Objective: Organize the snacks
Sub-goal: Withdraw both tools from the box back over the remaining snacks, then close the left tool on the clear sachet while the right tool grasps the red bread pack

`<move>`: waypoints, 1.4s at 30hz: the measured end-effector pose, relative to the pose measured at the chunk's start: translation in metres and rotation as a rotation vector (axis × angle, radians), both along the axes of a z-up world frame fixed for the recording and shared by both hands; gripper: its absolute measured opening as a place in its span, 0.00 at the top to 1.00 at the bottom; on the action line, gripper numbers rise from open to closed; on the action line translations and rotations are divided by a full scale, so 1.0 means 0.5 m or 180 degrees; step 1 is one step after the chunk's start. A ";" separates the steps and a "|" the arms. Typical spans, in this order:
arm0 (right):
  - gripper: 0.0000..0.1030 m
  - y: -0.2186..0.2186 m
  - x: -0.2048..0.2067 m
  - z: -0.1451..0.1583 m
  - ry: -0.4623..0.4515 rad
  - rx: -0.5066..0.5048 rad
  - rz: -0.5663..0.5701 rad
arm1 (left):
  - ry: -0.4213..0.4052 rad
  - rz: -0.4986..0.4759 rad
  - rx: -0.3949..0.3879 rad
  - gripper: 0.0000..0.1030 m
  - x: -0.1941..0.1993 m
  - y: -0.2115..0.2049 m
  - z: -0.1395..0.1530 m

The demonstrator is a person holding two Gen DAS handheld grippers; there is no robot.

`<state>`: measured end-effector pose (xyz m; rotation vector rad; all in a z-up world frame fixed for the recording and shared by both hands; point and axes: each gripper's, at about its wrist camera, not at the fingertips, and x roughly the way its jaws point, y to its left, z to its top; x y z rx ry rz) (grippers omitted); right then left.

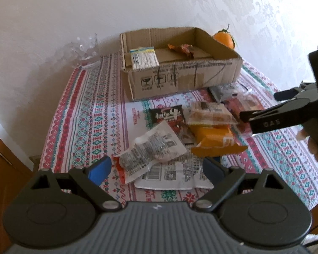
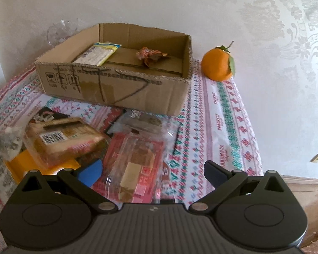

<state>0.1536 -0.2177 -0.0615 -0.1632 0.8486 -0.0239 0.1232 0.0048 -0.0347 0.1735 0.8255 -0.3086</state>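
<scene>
Left wrist view: one open brown cardboard box [image 1: 180, 76] holds two packets, one round orange fruit [image 1: 224, 39] half hidden behind it. Loose snack packets [image 1: 193, 131] overlap, blurred, uncountable, just ahead of left tongs [image 1: 156, 169], wide, empty; right tongs [image 2: 154, 173] likewise.

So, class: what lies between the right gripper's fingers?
In the right wrist view, the right gripper stands open over a clear-wrapped red snack packet lying on the patterned tablecloth; its pads are not touching it.
</scene>
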 end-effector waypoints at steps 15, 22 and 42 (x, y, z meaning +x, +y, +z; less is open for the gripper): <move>0.00 -0.021 -0.021 -0.005 -0.0034 0.0054 0.0024 | 0.0109 0.0043 0.0106 0.10 0.068 0.032 -0.041; 0.00 -0.026 -0.017 -0.006 -0.0008 0.0138 0.0011 | 0.0139 0.0016 0.0226 0.10 0.103 0.039 -0.062; 0.00 -0.018 -0.011 -0.012 -0.0006 0.0071 0.0147 | 0.0268 -0.0021 -0.0195 0.33 0.157 0.067 -0.075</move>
